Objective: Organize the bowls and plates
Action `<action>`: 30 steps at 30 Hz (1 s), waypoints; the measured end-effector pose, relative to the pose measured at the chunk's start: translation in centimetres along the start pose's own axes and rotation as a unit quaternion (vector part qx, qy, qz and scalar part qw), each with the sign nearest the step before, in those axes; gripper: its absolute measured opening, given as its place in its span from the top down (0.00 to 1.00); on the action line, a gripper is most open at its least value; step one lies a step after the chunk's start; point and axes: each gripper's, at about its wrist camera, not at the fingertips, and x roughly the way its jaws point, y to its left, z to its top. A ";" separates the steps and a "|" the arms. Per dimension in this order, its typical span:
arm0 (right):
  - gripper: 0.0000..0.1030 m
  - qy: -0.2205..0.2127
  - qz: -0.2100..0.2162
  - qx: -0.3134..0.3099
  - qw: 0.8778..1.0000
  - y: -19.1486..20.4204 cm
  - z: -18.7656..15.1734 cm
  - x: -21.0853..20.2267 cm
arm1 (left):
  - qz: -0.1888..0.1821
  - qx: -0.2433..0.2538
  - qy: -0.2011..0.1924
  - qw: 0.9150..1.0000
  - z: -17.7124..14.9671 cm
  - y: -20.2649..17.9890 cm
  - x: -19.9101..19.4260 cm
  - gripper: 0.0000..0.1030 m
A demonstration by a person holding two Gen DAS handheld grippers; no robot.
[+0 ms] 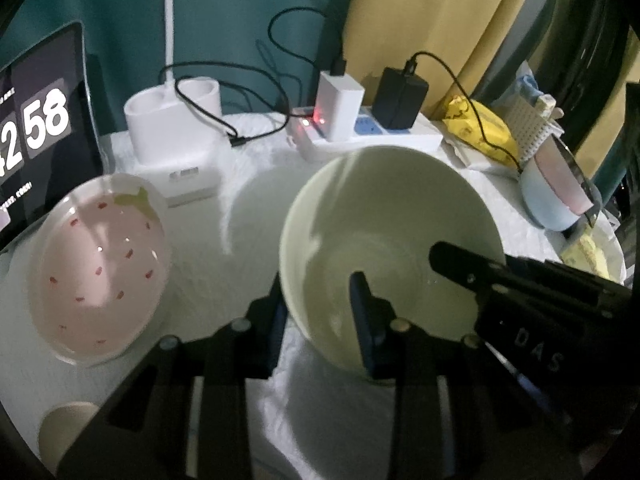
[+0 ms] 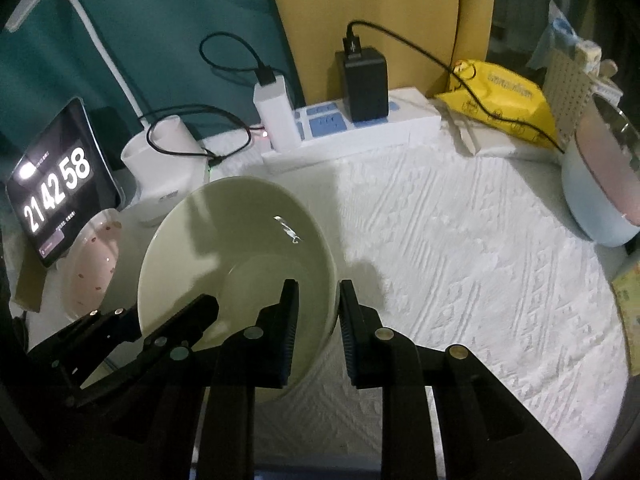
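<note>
A pale green bowl (image 1: 384, 232) (image 2: 236, 256) sits in the middle of the white cloth, empty inside. My left gripper (image 1: 318, 292) straddles its near-left rim, one finger outside and one inside, pinching the wall. My right gripper (image 2: 318, 288) pinches the bowl's right rim the same way, and its finger (image 1: 448, 260) shows inside the bowl in the left wrist view. The left gripper (image 2: 176, 316) also shows at the bowl's left edge in the right wrist view. A pink strawberry-pattern plate (image 1: 100, 268) (image 2: 94, 264) lies to the bowl's left.
A blue bowl with a pink one inside (image 1: 556, 196) (image 2: 600, 184) stands at the right edge. Along the back are a tablet clock (image 2: 56, 184), a white lamp base (image 1: 172, 120), a power strip with chargers (image 2: 360, 128) and a yellow packet (image 2: 504, 96). A beige cup (image 1: 64, 428) stands near left.
</note>
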 end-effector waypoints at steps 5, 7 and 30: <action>0.79 -0.013 0.004 -0.006 1.000 0.4 0.1 -1.1 | 0.001 -0.003 -0.013 1.000 0.0 0.2 -1.1 0.70; 0.79 -0.018 0.004 -0.008 1.000 0.5 0.1 -1.5 | 0.000 -0.004 -0.016 1.000 0.0 0.2 -1.5 0.70; 0.79 -0.062 0.008 -0.015 0.998 1.7 -0.2 -6.7 | 0.000 0.003 -0.058 0.998 -0.6 -0.6 -6.6 0.70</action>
